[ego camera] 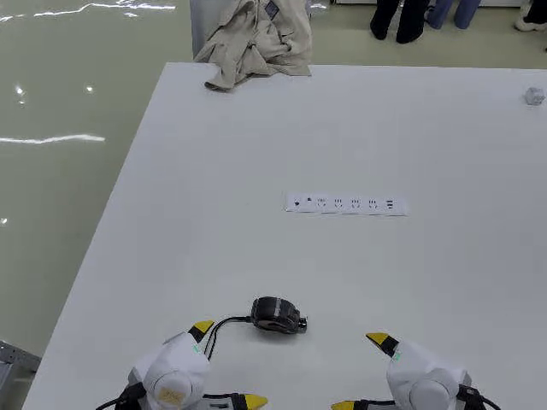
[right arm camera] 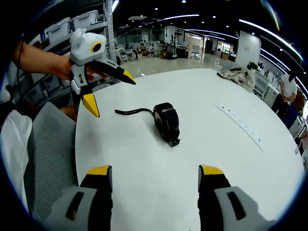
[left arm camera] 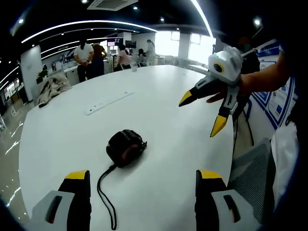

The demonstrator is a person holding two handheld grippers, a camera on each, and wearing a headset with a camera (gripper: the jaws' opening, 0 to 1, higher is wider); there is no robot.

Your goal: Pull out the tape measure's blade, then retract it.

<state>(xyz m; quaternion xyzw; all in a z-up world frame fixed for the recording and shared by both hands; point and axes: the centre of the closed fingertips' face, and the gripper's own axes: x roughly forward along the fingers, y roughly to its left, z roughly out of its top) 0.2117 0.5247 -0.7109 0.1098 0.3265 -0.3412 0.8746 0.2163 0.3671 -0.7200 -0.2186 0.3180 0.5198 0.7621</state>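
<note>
A black tape measure lies on the white table near its front edge, with a black wrist cord curling off to its left. Its blade sits inside the case. My left gripper is open just left of and nearer than it, and the tape measure lies ahead between the yellow fingertips. My right gripper stands open to the right, apart from the tape measure. Neither gripper touches it. The right gripper and the left gripper each appear in the other's view.
A white power strip lies flat mid-table. A beige jacket is heaped at the far edge, and a small grey object sits far right. People stand beyond the table. A grey mesh chair is by the near edge.
</note>
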